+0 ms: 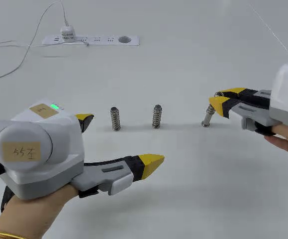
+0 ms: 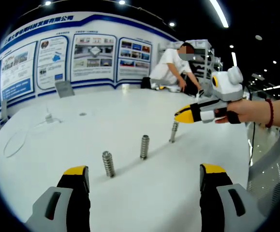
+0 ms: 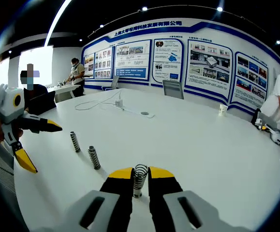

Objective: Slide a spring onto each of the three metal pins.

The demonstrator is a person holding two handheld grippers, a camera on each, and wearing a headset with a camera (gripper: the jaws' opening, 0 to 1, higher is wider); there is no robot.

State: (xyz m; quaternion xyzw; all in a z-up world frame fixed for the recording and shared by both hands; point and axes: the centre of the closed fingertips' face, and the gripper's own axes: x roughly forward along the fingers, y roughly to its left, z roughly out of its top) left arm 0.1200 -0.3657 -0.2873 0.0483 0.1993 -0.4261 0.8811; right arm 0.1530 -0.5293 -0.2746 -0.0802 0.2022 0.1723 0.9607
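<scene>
Nearby: left hand-held gripper (image 1: 120, 138) gaped wide, empty | ahead of its tips: first sprung pin (image 1: 115, 119) and second sprung pin (image 1: 156, 116) stood upright on the worktop (image 1: 183, 189) | farther: right hand-held gripper (image 1: 216, 98) pinched the third spring (image 1: 209, 113), tilted over the last pin (image 1: 205, 123) | step: final spring, seemingly part-seated | next: straighten, push down, release.

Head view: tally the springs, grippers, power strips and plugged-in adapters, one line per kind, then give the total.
Springs: 3
Grippers, left gripper and right gripper: 2
Power strip: 1
Plugged-in adapter: 1
Total: 7
</scene>
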